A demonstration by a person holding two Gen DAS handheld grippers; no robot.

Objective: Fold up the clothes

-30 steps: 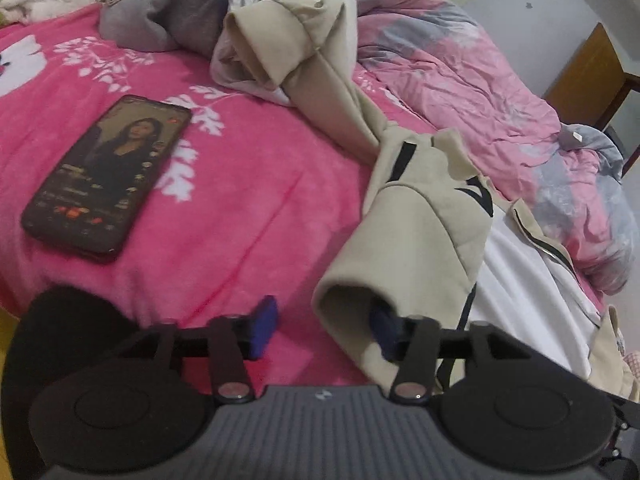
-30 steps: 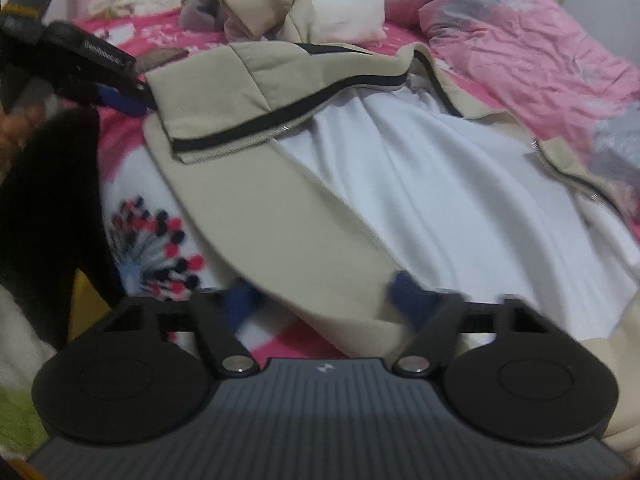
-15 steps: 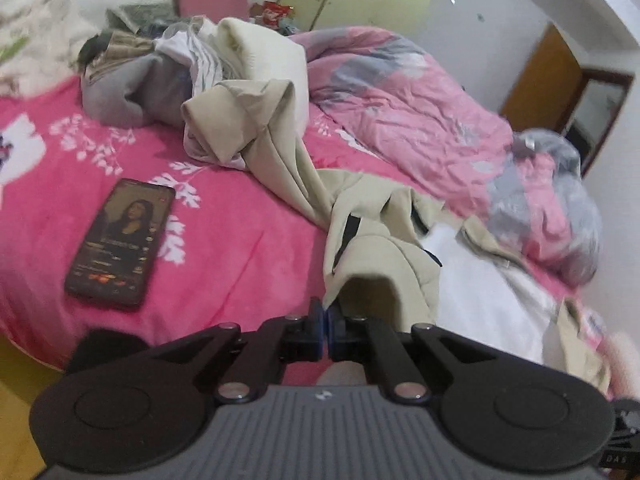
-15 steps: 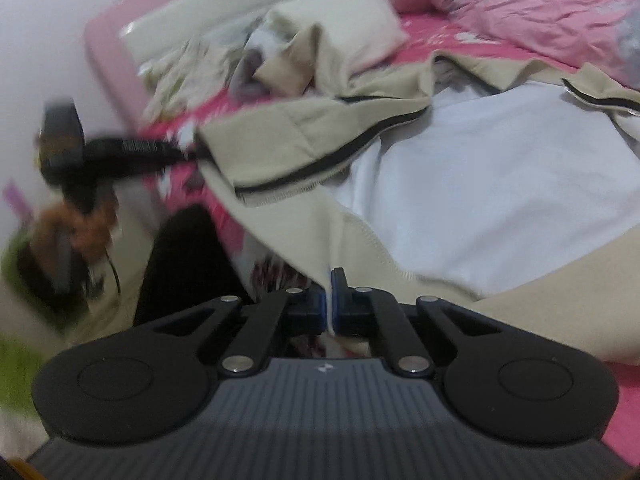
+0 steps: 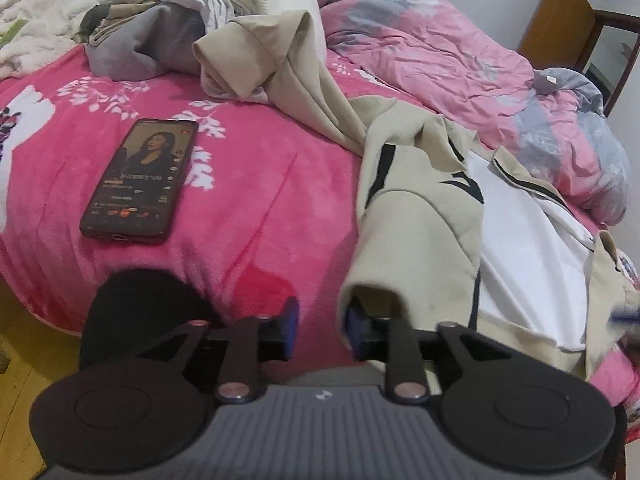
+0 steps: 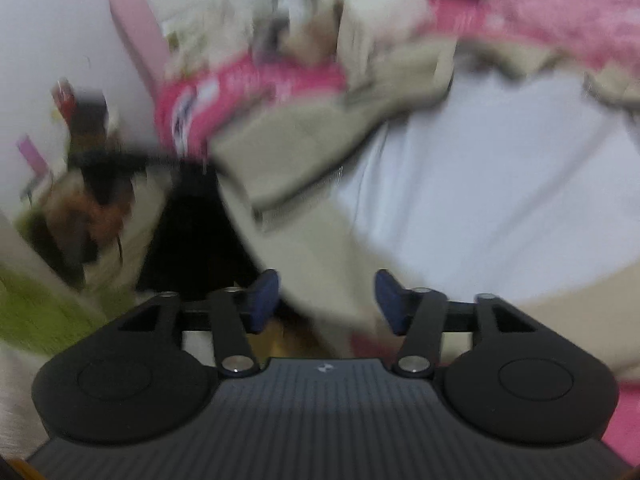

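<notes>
1. Left gripper (image 5: 318,330) of mine sits at the near edge of the bed with its blue pads parted; the right-hand pad is just at the mouth of the beige jacket's sleeve cuff (image 5: 374,294), the other pad over bare blanket, and nothing is pinched between them.
2. Right gripper (image 6: 326,300) is likewise spread wide, with a flap of the jacket's beige cloth (image 6: 320,276) lying between the pads; that view is badly smeared, so I cannot tell whether cloth touches either pad.
3. Beige jacket (image 5: 420,216) lies opened on the pink blanket (image 5: 256,184), white lining (image 5: 524,252) facing up, black trim along its edges, one sleeve running toward my left gripper.
4. A phone (image 5: 140,180) with its screen lit lies flat on the blanket, left of the sleeve and well apart from it.
5. Behind the jacket a heap of clothes (image 5: 180,36) is piled up: grey, white and beige pieces, one beige piece trailing down to the jacket.
6. A rumpled pink and grey quilt (image 5: 460,60) fills the far right of the bed, right beside the jacket's far edge.
7. A dark rounded shape (image 5: 148,312) sits at the bed's edge just left of my left gripper.
</notes>
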